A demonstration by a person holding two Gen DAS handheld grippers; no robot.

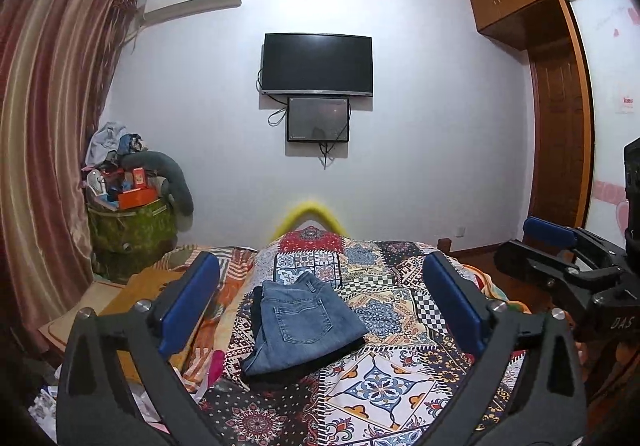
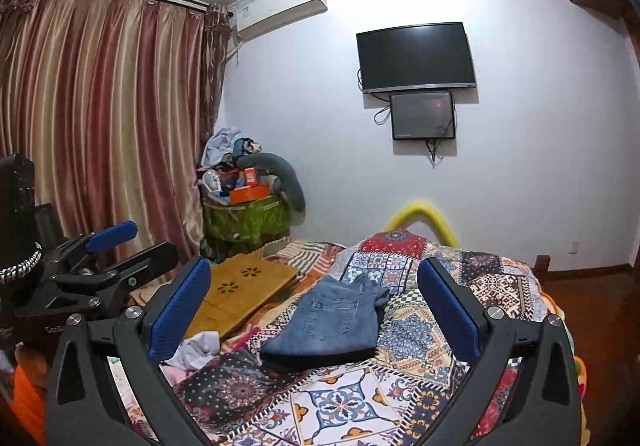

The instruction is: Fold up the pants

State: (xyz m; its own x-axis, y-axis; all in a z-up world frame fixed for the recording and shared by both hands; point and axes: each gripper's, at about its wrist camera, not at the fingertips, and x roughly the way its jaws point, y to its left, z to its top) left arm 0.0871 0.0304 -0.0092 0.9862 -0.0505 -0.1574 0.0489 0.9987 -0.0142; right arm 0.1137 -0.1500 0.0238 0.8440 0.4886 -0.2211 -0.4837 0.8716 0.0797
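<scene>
The blue jeans (image 1: 298,324) lie folded into a compact stack on the patterned quilt (image 1: 384,378), back pocket up. They also show in the right wrist view (image 2: 332,320). My left gripper (image 1: 320,298) is open and empty, raised above and short of the jeans, its blue pads wide apart. My right gripper (image 2: 316,300) is also open and empty, held back from the jeans. Each gripper shows at the edge of the other's view: the right gripper (image 1: 560,246) and the left gripper (image 2: 116,242).
A yellow wooden board (image 2: 240,286) lies on the bed left of the jeans, with loose white cloth (image 2: 196,350) near it. A cluttered green bin (image 2: 248,218) stands by the curtain. A TV (image 1: 318,64) hangs on the far wall. A wardrobe (image 1: 560,150) is right.
</scene>
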